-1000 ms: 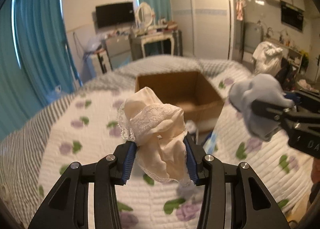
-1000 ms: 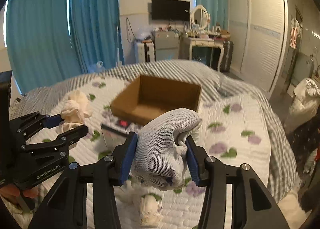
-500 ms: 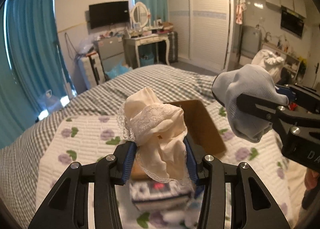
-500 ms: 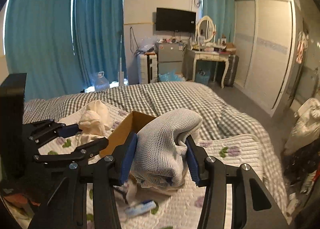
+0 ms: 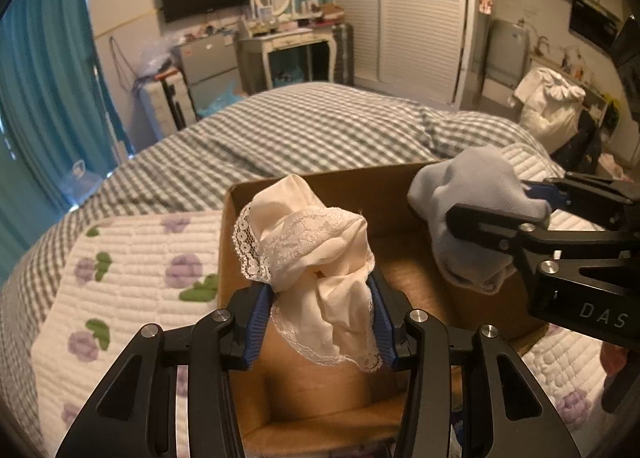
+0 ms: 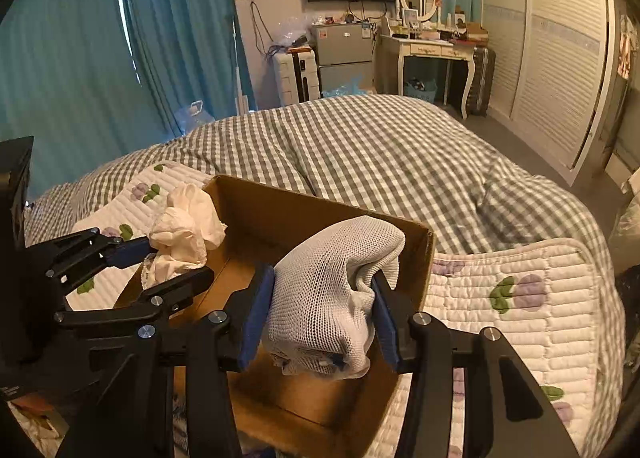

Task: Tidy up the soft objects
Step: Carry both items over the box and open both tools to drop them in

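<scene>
Overhead, the left tool (image 5: 320, 316) clamps a cream lace cloth (image 5: 316, 258), the right tool (image 6: 320, 316) (marked "DAS") a grey mesh sock (image 6: 332, 290).

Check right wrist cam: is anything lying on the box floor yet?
No, the visible floor of the cardboard box is bare, and the mesh cloth is clamped in the right tool above it.

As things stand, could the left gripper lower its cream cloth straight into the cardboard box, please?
Probably yes. The left gripper holds the cream cloth right above the open cardboard box, whose floor below looks bare; the right gripper with its grey cloth stays off to the side.
</scene>
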A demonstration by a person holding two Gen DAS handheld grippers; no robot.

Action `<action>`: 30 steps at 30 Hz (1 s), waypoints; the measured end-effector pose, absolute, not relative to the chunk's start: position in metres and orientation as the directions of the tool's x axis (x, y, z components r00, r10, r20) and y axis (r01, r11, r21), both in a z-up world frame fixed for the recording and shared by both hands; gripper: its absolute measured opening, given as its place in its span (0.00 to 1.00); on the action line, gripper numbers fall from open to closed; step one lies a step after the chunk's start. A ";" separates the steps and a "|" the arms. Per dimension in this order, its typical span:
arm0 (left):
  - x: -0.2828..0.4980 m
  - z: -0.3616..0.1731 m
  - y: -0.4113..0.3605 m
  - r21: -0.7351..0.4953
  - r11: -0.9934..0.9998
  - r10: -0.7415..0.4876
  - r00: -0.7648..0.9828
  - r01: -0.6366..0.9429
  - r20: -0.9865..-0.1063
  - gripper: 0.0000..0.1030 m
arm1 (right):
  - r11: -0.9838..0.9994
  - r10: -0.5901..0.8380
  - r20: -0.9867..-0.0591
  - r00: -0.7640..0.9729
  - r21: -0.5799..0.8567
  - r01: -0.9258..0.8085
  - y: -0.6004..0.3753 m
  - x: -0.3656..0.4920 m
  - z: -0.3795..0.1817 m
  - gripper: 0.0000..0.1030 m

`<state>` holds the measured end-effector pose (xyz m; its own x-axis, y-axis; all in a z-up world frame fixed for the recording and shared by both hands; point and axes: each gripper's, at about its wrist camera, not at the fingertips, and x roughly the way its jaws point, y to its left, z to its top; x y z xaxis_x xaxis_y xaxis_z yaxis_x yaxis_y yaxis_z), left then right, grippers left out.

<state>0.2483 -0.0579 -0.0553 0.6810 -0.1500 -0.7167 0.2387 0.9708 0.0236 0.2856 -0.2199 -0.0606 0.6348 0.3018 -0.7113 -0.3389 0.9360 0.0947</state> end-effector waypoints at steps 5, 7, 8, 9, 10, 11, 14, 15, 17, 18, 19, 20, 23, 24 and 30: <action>0.251 -0.052 -0.060 0.071 0.976 -0.104 0.724 0.207 -0.682 0.74 | 0.938 0.306 -0.697 0.648 0.104 -0.331 -0.219 0.283 -0.059 0.48; 0.250 -0.051 -0.057 0.050 0.980 -0.110 0.736 0.193 -0.668 0.86 | 0.940 0.300 -0.694 0.655 0.096 -0.328 -0.219 0.282 -0.057 0.55; 0.249 -0.050 -0.055 0.031 0.982 -0.120 0.736 0.188 -0.667 0.86 | 0.940 0.301 -0.690 0.659 0.097 -0.327 -0.219 0.281 -0.054 0.67; 0.249 -0.048 -0.053 0.016 0.983 -0.125 0.729 0.183 -0.673 0.86 | 0.943 0.299 -0.681 0.668 0.100 -0.319 -0.220 0.279 -0.051 0.74; 0.250 -0.047 -0.052 0.006 0.984 -0.126 0.721 0.178 -0.681 0.86 | 0.945 0.293 -0.675 0.677 0.099 -0.310 -0.222 0.277 -0.047 0.74; 0.249 -0.043 -0.050 -0.002 0.986 -0.123 0.717 0.168 -0.686 0.86 | 0.949 0.284 -0.669 0.687 0.093 -0.301 -0.224 0.274 -0.042 0.74; 0.237 -0.025 -0.048 0.008 0.988 -0.110 0.740 0.154 -0.663 0.86 | 0.957 0.263 -0.647 0.716 0.078 -0.280 -0.230 0.262 -0.023 0.74; 0.232 -0.018 -0.048 0.021 0.989 -0.099 0.750 0.149 -0.653 0.86 | 0.958 0.257 -0.640 0.724 0.074 -0.276 -0.232 0.257 -0.015 0.74; 0.218 0.002 -0.048 0.038 0.989 -0.088 0.773 0.144 -0.629 0.86 | 0.963 0.240 -0.620 0.748 0.052 -0.265 -0.235 0.242 0.004 0.74; 0.210 0.011 -0.048 0.043 0.989 -0.087 0.783 0.144 -0.616 0.86 | 0.964 0.234 -0.611 0.756 0.043 -0.264 -0.236 0.235 0.012 0.74; 0.200 0.024 -0.048 0.054 0.988 -0.081 0.797 0.142 -0.598 0.86 | 0.964 0.232 -0.599 0.767 0.034 -0.265 -0.236 0.225 0.024 0.74; 0.193 0.032 -0.046 0.063 0.989 -0.074 0.808 0.136 -0.585 0.86 | 0.964 0.228 -0.586 0.777 0.024 -0.265 -0.237 0.215 0.036 0.74; 0.161 0.066 -0.040 0.072 0.990 -0.061 0.840 0.118 -0.538 0.86 | 0.964 0.223 -0.552 0.804 0.004 -0.264 -0.238 0.184 0.068 0.75; 0.153 0.073 -0.037 0.069 0.991 -0.060 0.845 0.114 -0.531 0.86 | 0.964 0.222 -0.543 0.810 0.000 -0.265 -0.240 0.173 0.078 0.77; 0.088 0.113 -0.027 0.071 0.990 -0.068 0.865 0.119 -0.497 0.87 | 0.963 0.218 -0.519 0.827 -0.021 -0.267 -0.244 0.104 0.128 0.90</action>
